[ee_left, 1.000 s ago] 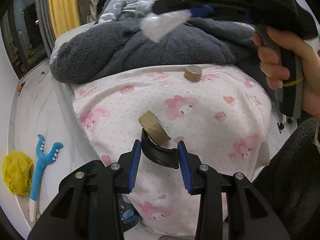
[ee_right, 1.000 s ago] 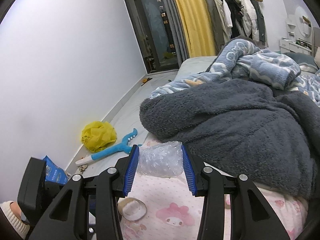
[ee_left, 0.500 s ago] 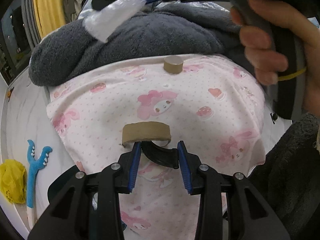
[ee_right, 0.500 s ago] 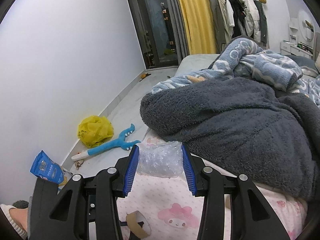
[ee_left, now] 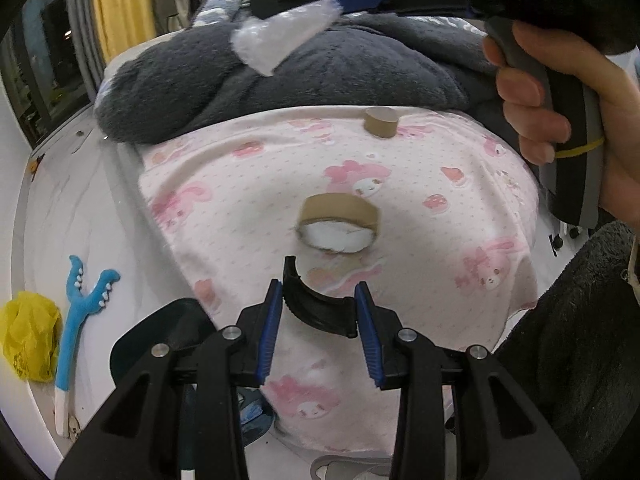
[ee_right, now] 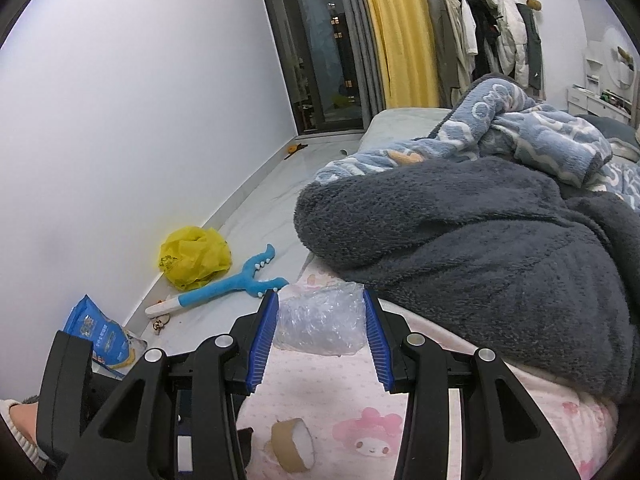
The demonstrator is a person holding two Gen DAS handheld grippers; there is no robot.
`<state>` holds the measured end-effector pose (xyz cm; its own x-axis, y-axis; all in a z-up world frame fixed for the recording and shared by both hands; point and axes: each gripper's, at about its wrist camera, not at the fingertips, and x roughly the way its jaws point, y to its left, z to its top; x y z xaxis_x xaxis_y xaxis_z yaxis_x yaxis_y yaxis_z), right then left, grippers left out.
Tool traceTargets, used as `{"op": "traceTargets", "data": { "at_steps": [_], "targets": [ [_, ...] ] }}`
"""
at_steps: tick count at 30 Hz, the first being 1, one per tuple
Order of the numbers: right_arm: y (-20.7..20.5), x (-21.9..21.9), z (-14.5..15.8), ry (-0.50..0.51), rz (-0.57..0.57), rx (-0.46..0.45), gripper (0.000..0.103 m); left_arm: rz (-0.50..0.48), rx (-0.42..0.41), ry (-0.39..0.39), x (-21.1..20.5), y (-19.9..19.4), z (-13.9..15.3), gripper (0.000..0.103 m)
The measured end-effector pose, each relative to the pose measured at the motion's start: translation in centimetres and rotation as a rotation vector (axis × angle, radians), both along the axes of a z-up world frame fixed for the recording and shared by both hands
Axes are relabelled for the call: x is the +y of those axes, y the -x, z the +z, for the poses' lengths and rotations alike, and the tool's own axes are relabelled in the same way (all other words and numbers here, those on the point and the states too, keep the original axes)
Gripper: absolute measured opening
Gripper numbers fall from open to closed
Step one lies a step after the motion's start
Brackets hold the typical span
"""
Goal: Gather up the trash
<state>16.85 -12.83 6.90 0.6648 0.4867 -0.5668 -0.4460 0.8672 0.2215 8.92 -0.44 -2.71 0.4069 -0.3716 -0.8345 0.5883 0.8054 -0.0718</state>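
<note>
My left gripper [ee_left: 318,316] is shut on a curved black plastic piece [ee_left: 312,308], held above the pink patterned sheet [ee_left: 460,208]. A brown cardboard tape ring [ee_left: 338,218] lies on the sheet just beyond it; it also shows in the right wrist view [ee_right: 292,450]. A small cardboard roll [ee_left: 380,121] stands farther back near the dark grey fleece blanket [ee_left: 320,76]. My right gripper [ee_right: 320,332] is shut on a crumpled piece of clear bubble wrap [ee_right: 322,322], seen in the left wrist view [ee_left: 280,40] high above the blanket.
On the floor to the left lie a yellow plastic bag [ee_right: 196,258], a blue plush toy [ee_right: 232,280] and a blue snack packet [ee_right: 100,332]. A blue patterned blanket [ee_right: 520,136] is heaped behind the grey one. A wall runs along the left.
The cardboard tape ring was against my left gripper's black piece; it now lies flat on the sheet, apart from it. The right gripper with the bubble wrap has shifted overhead.
</note>
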Motion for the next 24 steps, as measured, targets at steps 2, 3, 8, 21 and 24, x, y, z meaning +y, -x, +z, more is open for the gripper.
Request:
{"op": "traceTargets", "data": {
  "at_steps": [2,3,8,21,24],
  "targets": [
    [0.0,0.6,-0.1,0.001,0.009,0.004,0.044,0.020,0.001,0.002,0.9,-0.1,-0.1,0.039],
    [0.0,1.0,-0.2,0.003,0.014,0.006,0.044,0.032,0.003,0.004,1.5,-0.1,-0.2,0.039],
    [0.1,3.2,-0.3,0.008,0.041,0.010,0.044,0.083,0.008,0.006,4.0,-0.3,-0.6,0.039],
    [0.2,10.4,-0.9,0.019,0.129,0.033,0.044,0.292,0.084,-0.022,12.7,-0.7,-5.1,0.040],
    [0.2,12.1,-1.5,0.026,0.149,0.045,0.044,0.345,0.104,-0.033,14.7,-0.8,-6.4,0.040]
  ]
}}
